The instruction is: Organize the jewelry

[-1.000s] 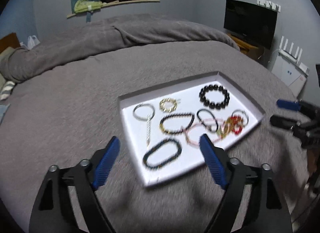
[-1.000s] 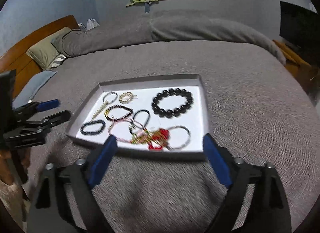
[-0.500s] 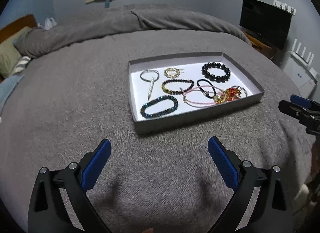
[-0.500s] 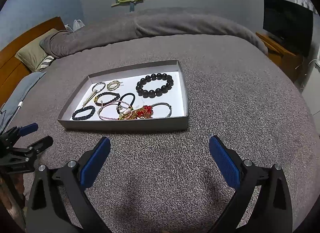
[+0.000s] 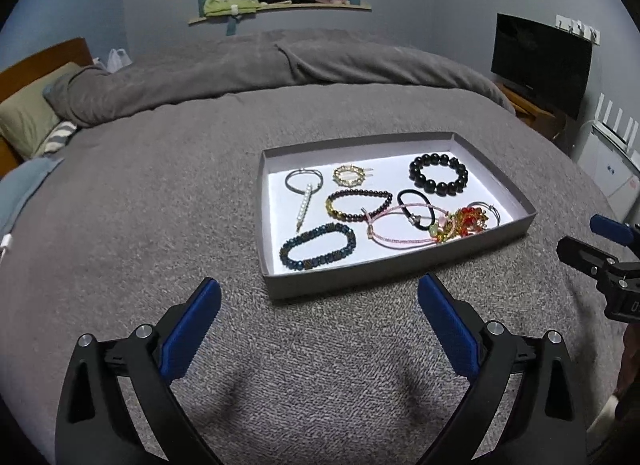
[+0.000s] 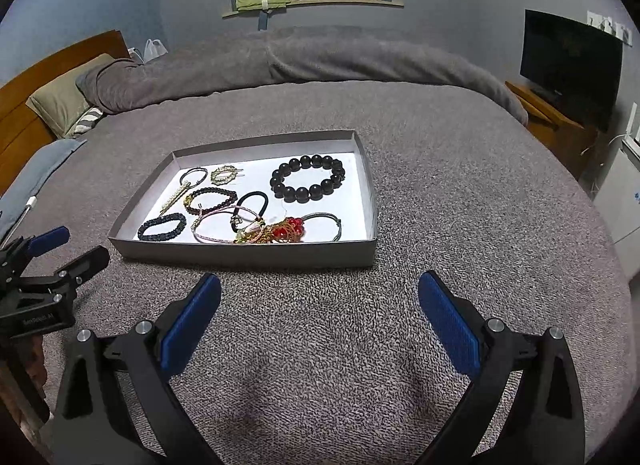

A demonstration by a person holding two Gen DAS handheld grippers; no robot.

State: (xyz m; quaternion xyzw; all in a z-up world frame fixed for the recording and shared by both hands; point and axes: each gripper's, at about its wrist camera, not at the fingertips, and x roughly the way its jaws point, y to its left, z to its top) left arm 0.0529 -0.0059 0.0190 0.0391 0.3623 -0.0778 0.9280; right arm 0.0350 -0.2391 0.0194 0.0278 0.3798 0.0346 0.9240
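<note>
A shallow grey tray with a white floor lies on the bed. In it are a large black bead bracelet, a blue bead bracelet, a dark red and gold one, a pearl clip, a black hair tie, a pink cord and a red bead tangle. My left gripper hovers open just in front of the tray's near left corner. My right gripper hovers open before the right corner. Both are empty.
The grey blanket covers the whole bed, with a rolled duvet across the back. Pillows and a wooden headboard are at the far left. A dark TV on a low cabinet stands to the right.
Both grippers drew back from over the tray to the blanket in front of it, and their jaws spread a little wider. The jewellery has not moved.
</note>
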